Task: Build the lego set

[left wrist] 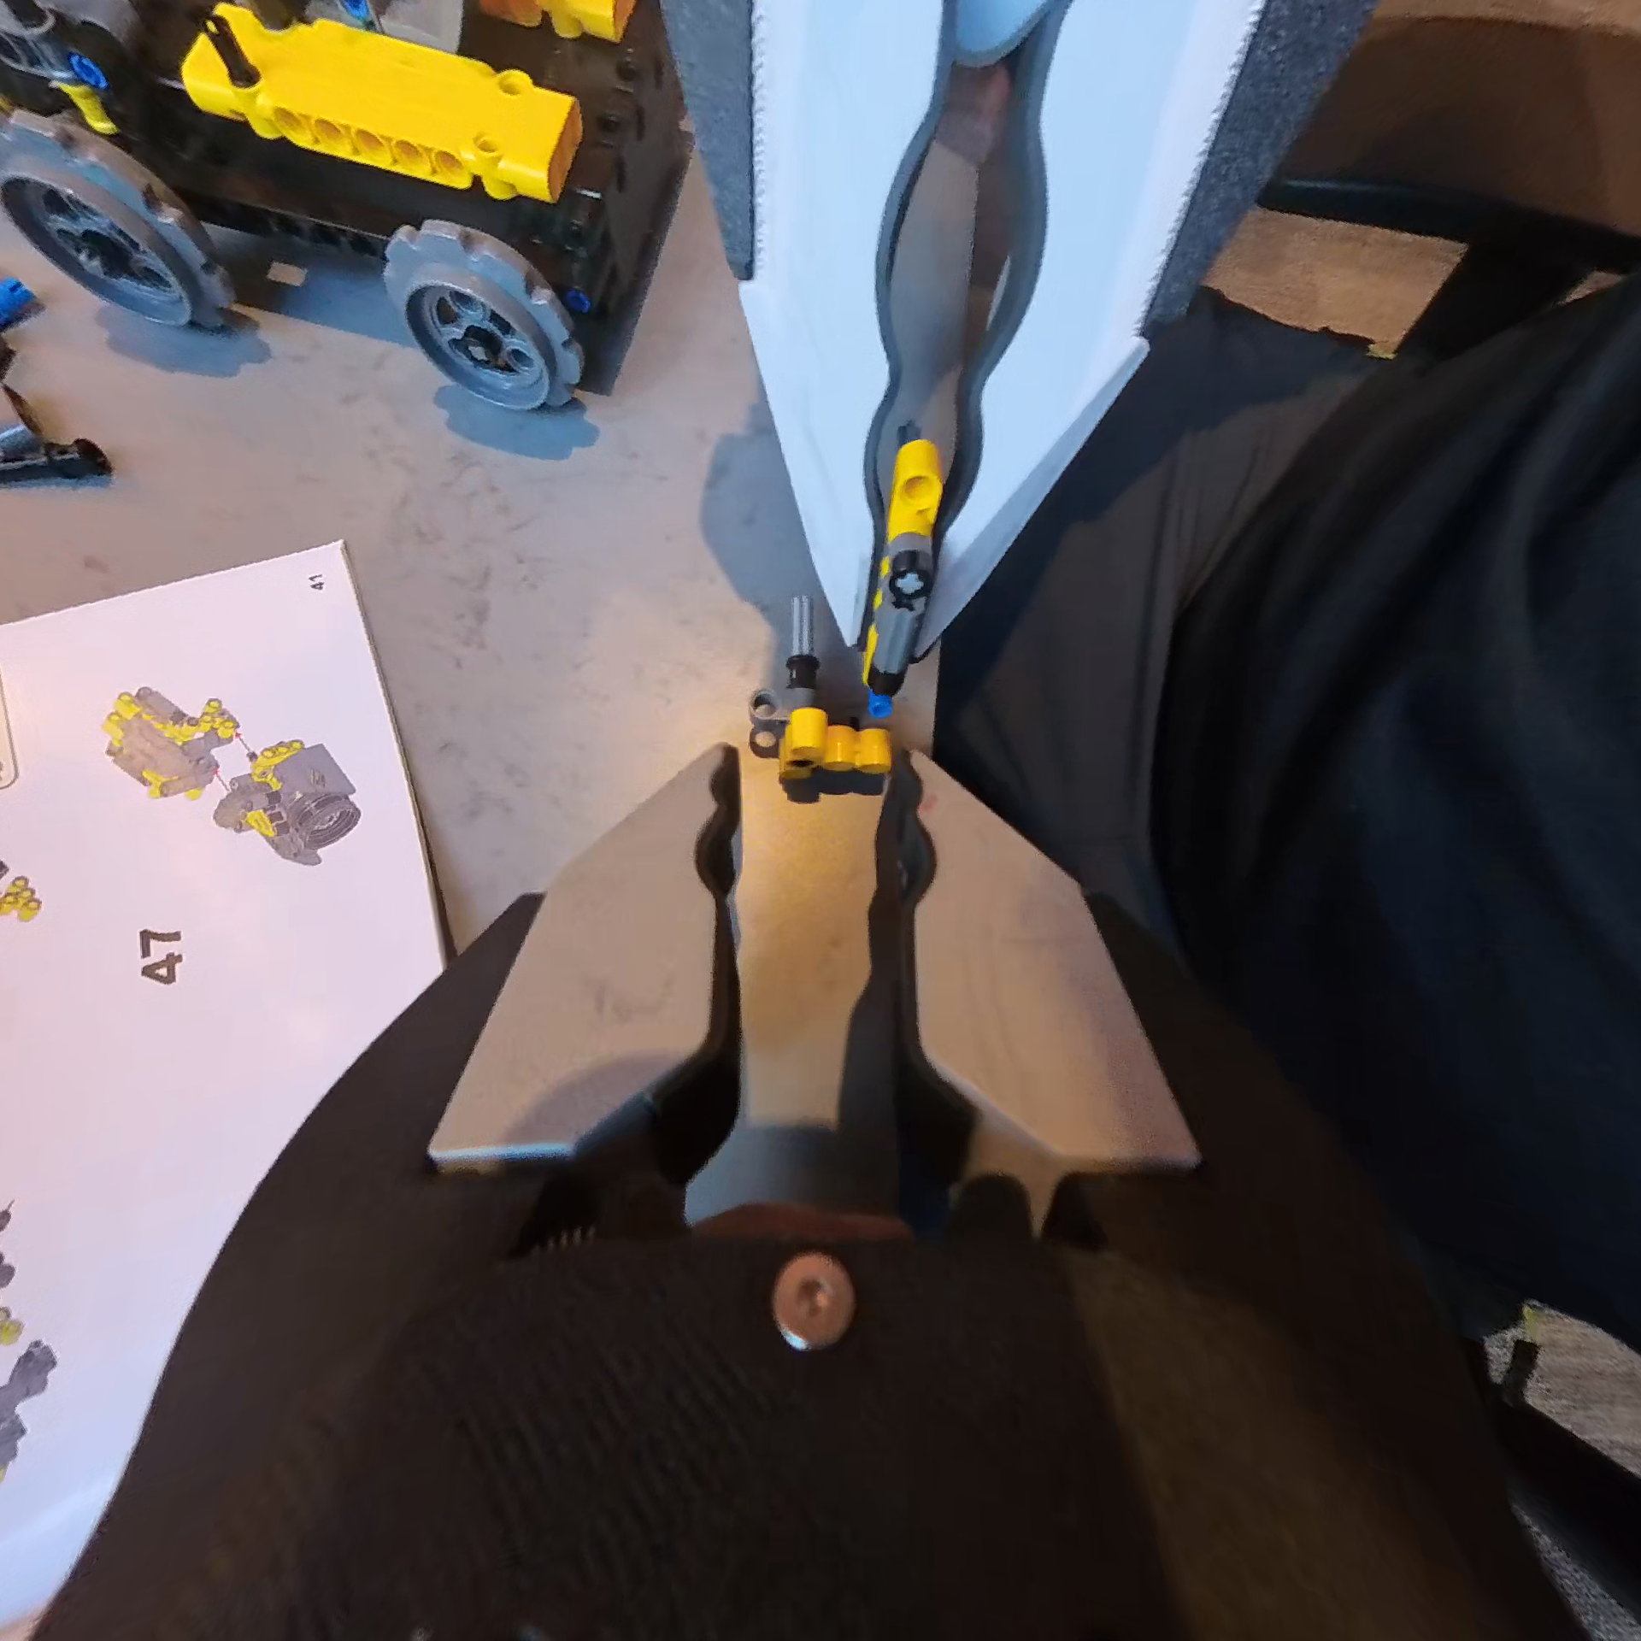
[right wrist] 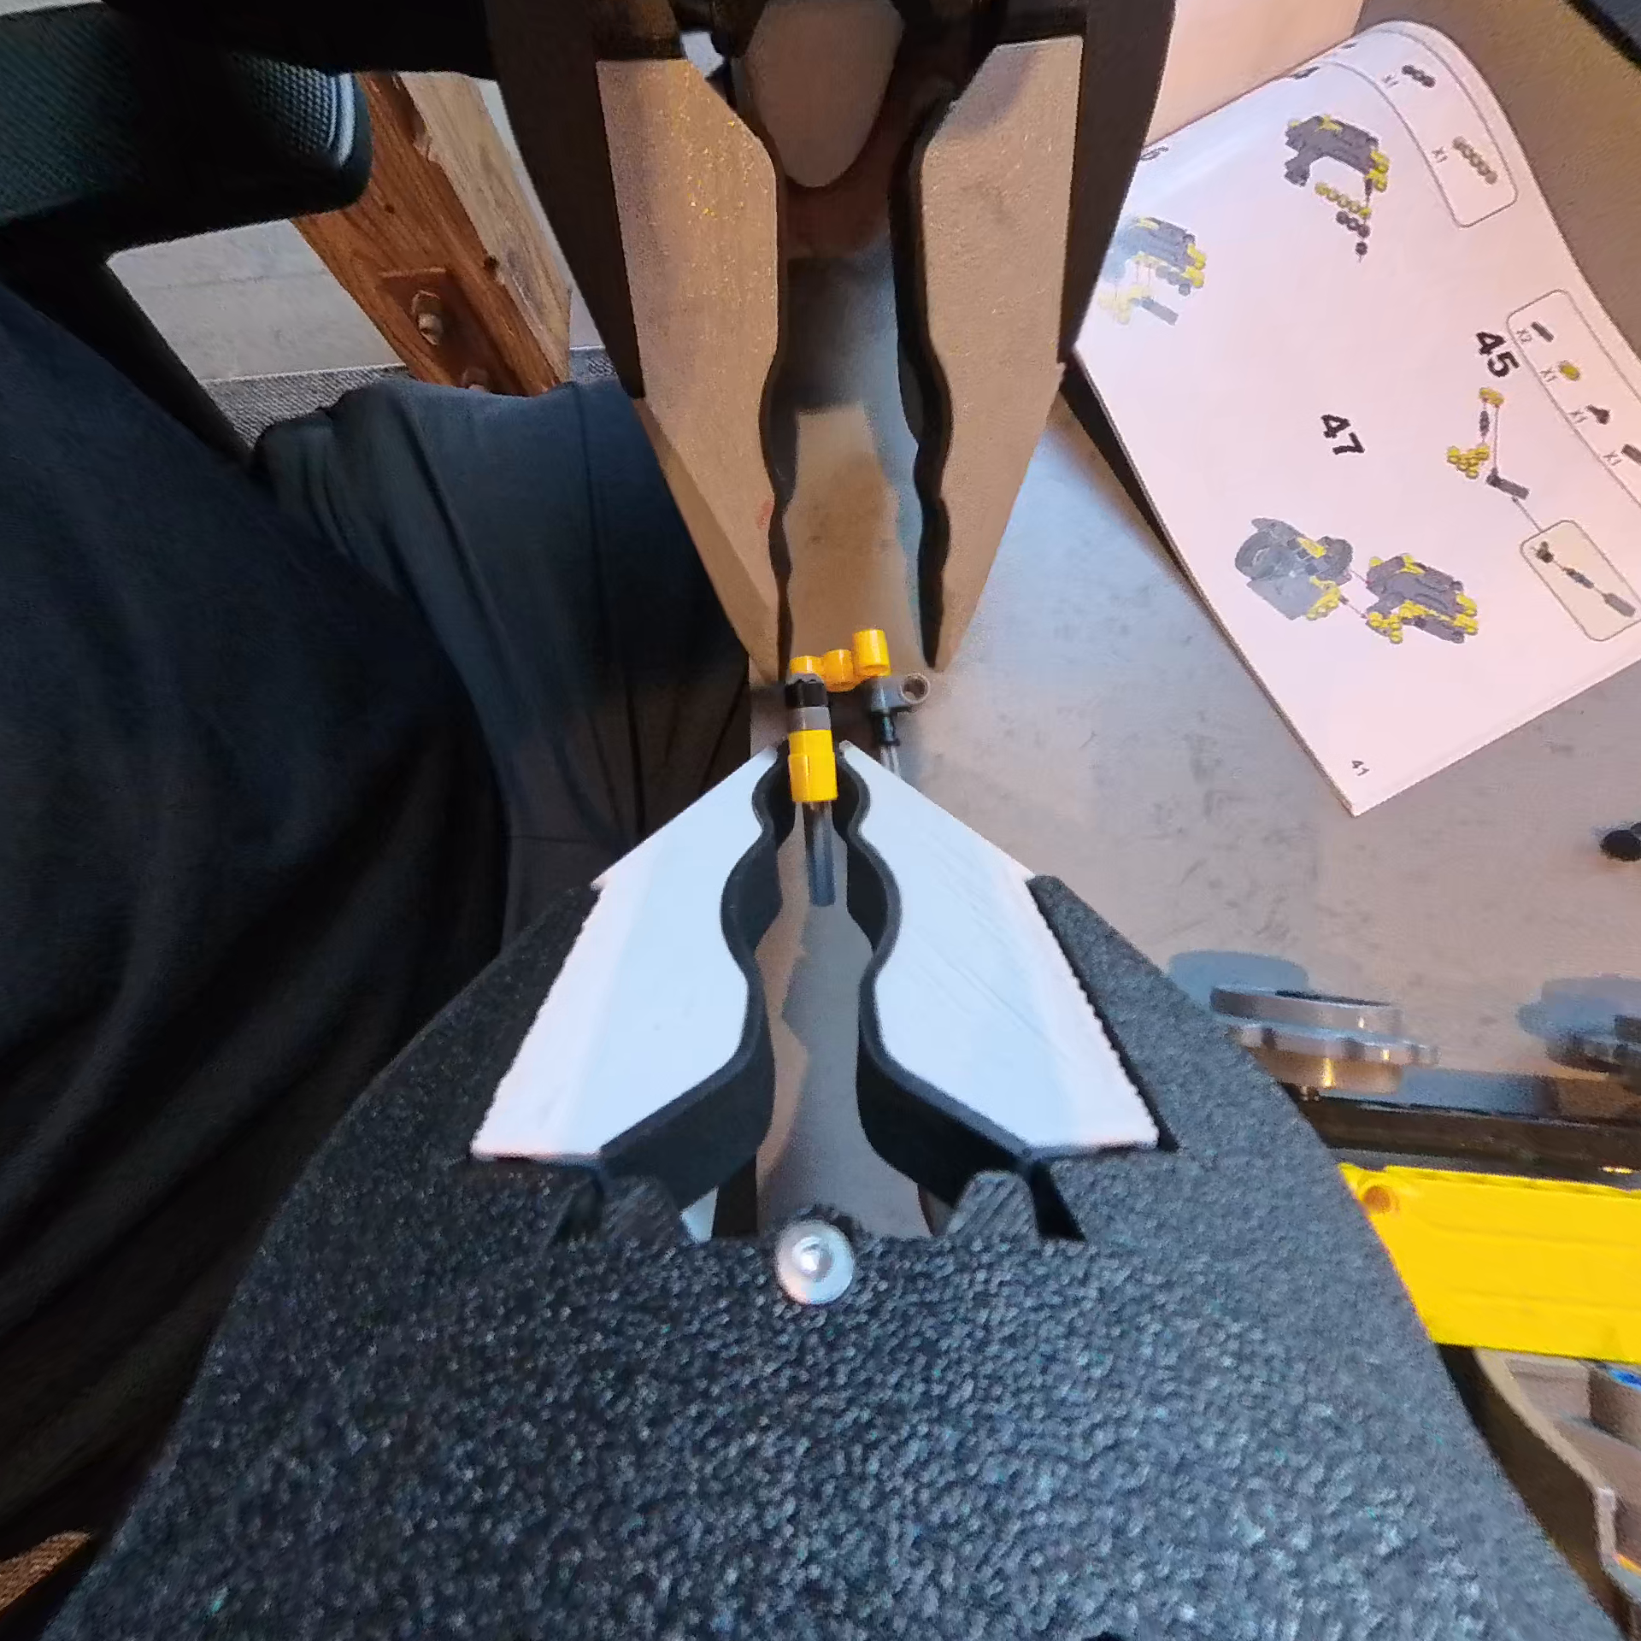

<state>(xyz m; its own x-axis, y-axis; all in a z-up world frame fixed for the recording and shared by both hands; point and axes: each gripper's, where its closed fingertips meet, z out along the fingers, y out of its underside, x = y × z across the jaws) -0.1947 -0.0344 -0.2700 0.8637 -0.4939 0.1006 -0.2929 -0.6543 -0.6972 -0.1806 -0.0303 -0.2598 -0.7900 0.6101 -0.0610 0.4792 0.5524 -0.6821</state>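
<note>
My right gripper [right wrist: 808, 753], with white fingers, is shut on a thin rod assembly [right wrist: 810, 764] of yellow, grey and black parts. The assembly's front end points at a small yellow connector [right wrist: 844, 668] lying on the grey table. A grey link with a thin axle [right wrist: 892, 701] is joined to that connector. In the left wrist view the right gripper [left wrist: 897, 648] comes in from the top, and the rod assembly [left wrist: 910, 533] ends in a blue pin just above the yellow connector [left wrist: 835, 750]. My left gripper [left wrist: 817, 768] is open, its tips on either side of the connector.
A black and yellow model vehicle [left wrist: 373, 151] with grey wheels stands at the back left. An open instruction booklet [left wrist: 195, 888] lies left of my left gripper and also shows in the right wrist view [right wrist: 1332, 400]. A person's dark clothing [left wrist: 1332, 799] is just past the table edge. My two grippers' fingertips are within a few centimetres of each other.
</note>
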